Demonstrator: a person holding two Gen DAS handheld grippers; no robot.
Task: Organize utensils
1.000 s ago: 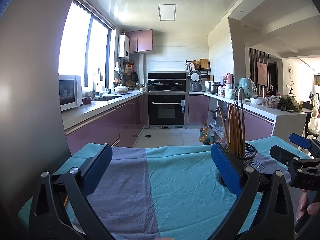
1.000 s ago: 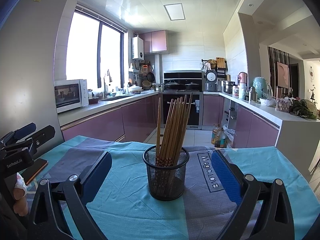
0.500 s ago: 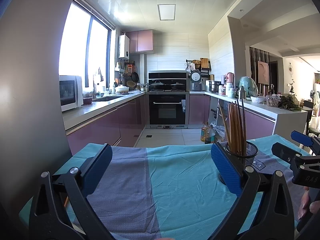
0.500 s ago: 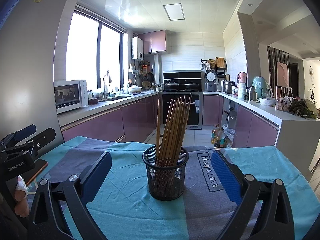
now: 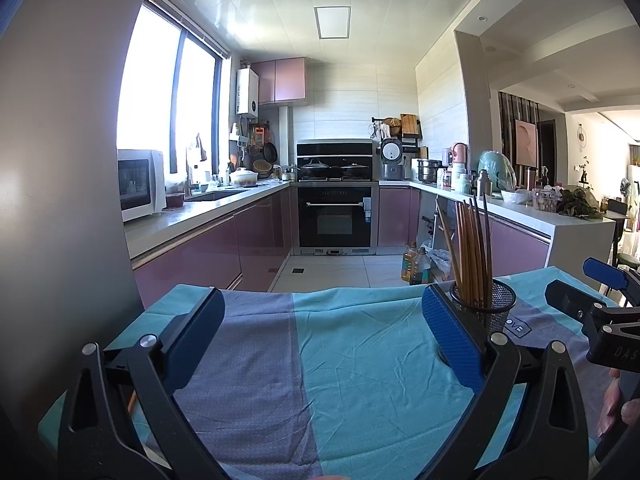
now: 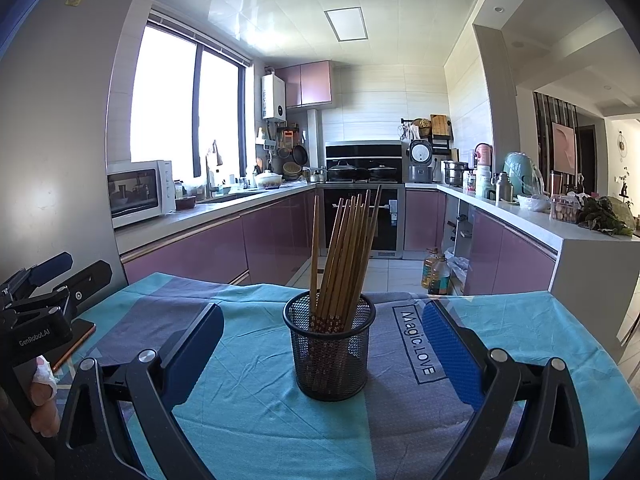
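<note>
A teal and grey cloth (image 6: pixel 248 408) covers the table, and a mesh cup (image 6: pixel 330 350) stands upright on it near the middle, toward the far edge — a bundle of chopsticks (image 6: pixel 343 258) leans inside. The right gripper (image 6: pixel 322 354) is spread wide with the cup between its fingers, touching neither. The left gripper (image 5: pixel 320 344) — also wide, empty — hangs over bare cloth toward the left edge.
</note>
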